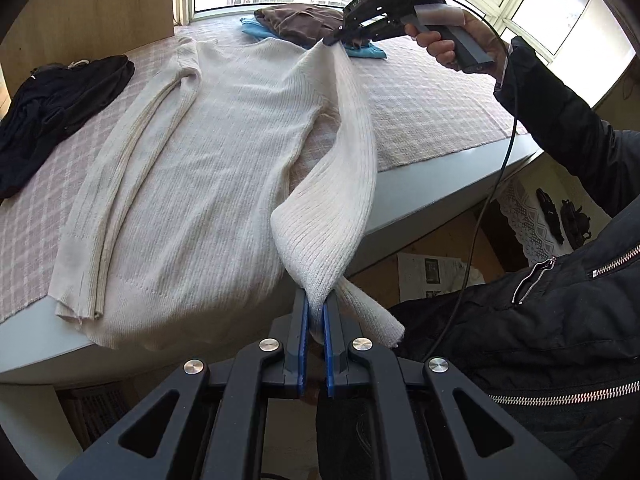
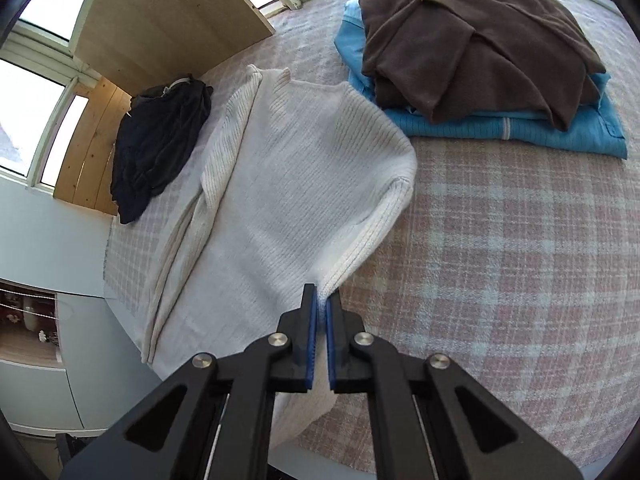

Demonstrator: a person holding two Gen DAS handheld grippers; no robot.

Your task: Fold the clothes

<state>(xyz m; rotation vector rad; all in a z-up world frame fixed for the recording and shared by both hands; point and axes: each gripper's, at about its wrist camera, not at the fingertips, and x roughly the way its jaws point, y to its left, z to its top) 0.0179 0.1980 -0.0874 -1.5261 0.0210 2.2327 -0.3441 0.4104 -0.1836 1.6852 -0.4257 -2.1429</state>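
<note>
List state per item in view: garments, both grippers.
Cream ribbed knit sweater: flat on the plaid cloth, one sleeve folded in, the other lifted.
Lifted sleeve: off the surface, pinched at both ends.
Left gripper: shut on sleeve near the cuff.
Right gripper: shut on sleeve near the shoulder.
Brown garment: folded, on top of the blue one.
Blue garment: folded, bottom of stack.
Black garment: crumpled, unfolded.

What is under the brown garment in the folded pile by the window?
A folded blue garment lies under the brown garment, its edges sticking out in front and on the side. The checked cloth is beneath both. Anything between or under them is covered.
</note>
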